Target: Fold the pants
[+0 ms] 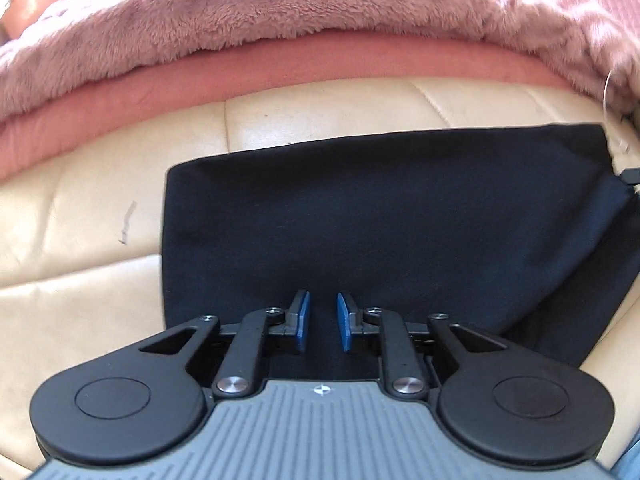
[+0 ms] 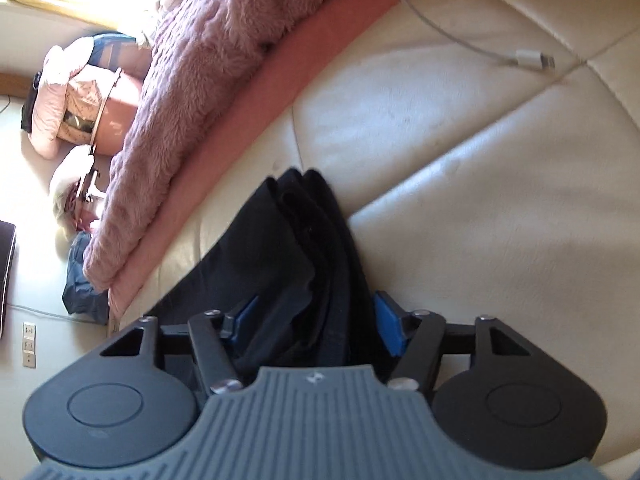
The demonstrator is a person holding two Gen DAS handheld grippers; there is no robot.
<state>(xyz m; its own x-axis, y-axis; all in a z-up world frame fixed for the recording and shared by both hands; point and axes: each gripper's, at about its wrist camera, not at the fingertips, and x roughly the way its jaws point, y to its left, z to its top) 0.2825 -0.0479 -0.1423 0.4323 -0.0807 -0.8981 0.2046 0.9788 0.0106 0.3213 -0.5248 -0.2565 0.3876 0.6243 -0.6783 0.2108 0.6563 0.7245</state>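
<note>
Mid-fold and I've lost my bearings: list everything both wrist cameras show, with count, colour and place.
pants: one, black, folded flat on the cushion; a bunched end sits between the right jaws
cushion: one, cream leather, under the pants
blanket: one, pink, fluffy, along the cushion's far edge
sheet: one, salmon, under the blanket
cable: one, white, lying on the cushion
clutter: pink and blue, on the floor by the window; count unclear
left gripper: black, blue pads, over the pants, narrow gap, nothing pinched
right gripper: black, blue pads, jaws around the bunched fabric
</note>
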